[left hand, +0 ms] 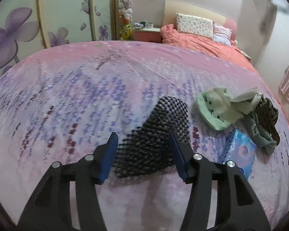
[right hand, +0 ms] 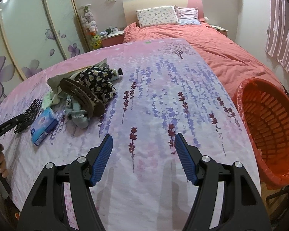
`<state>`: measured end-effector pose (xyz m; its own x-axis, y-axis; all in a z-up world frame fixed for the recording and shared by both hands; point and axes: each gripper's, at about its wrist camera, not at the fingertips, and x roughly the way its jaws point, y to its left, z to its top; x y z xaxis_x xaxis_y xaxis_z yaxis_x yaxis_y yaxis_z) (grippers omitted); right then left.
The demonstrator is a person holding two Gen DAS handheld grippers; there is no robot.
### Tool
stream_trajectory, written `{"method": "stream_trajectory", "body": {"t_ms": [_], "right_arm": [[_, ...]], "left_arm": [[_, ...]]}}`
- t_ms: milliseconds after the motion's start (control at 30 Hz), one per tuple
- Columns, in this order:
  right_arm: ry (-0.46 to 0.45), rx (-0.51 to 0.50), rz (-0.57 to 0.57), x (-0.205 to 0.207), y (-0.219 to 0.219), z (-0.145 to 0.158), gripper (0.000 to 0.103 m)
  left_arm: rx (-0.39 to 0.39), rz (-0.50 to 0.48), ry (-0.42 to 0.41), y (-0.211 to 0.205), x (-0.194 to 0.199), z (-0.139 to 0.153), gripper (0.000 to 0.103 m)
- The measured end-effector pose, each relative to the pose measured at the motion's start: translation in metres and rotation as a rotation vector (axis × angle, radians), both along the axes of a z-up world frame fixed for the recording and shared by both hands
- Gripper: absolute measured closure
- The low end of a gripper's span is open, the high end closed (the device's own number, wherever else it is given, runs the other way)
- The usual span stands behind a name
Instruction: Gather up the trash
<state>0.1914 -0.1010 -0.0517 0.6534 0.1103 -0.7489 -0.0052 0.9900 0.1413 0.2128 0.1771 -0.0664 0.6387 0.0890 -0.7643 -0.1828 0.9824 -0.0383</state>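
Note:
A black foam net (left hand: 156,136) lies on the lavender-print cloth, and my open left gripper (left hand: 143,140) straddles its near end without closing on it; the net also shows in the right wrist view (right hand: 28,113). A blue tissue pack (left hand: 239,154) (right hand: 43,126) lies just right of the net. Beyond it is a pile: a pale green cloth (left hand: 215,109), a grey-blue sock (right hand: 77,113), a floral black fabric (right hand: 98,80), a brown hair claw (right hand: 81,96) and a tube (right hand: 116,74). My right gripper (right hand: 143,144) is open and empty above bare cloth. An orange basket (right hand: 267,123) lined with a red bag stands at the right.
The table covered by the lavender cloth (right hand: 163,96) stands before a bed with a coral duvet (right hand: 212,44). A wardrobe with flower-print doors (left hand: 28,25) is on the left. A nightstand (right hand: 111,36) stands by the bed. A striped curtain (right hand: 283,28) hangs at the right.

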Motion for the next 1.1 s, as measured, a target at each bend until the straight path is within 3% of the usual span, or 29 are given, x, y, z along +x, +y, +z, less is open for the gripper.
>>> {"method": "stream_trajectory", "body": {"t_ms": [267,500,767,933,1100], "right_arm": [[-0.004,0.029,0.035,0.01,0.015,0.002,0.037],[-0.005,0.09,0.103,0.04,0.044,0.006,0.05],[0.011,0.035,0.127,0.071,0.063,0.003,0.051],[0.024,-0.013,0.149,0.069,0.072,0.0,0.071],[0.019,-0.028,0.181,0.059,0.076,0.002,0.074]], "left_arm": [[0.03,-0.005,0.036,-0.009,0.013,-0.009,0.055],[0.031,-0.002,0.042,-0.01,0.016,-0.01,0.053],[0.027,-0.003,0.041,-0.007,0.016,-0.011,0.053],[0.025,-0.003,0.041,-0.007,0.016,-0.012,0.053],[0.027,-0.003,0.042,-0.006,0.016,-0.011,0.053]]}}
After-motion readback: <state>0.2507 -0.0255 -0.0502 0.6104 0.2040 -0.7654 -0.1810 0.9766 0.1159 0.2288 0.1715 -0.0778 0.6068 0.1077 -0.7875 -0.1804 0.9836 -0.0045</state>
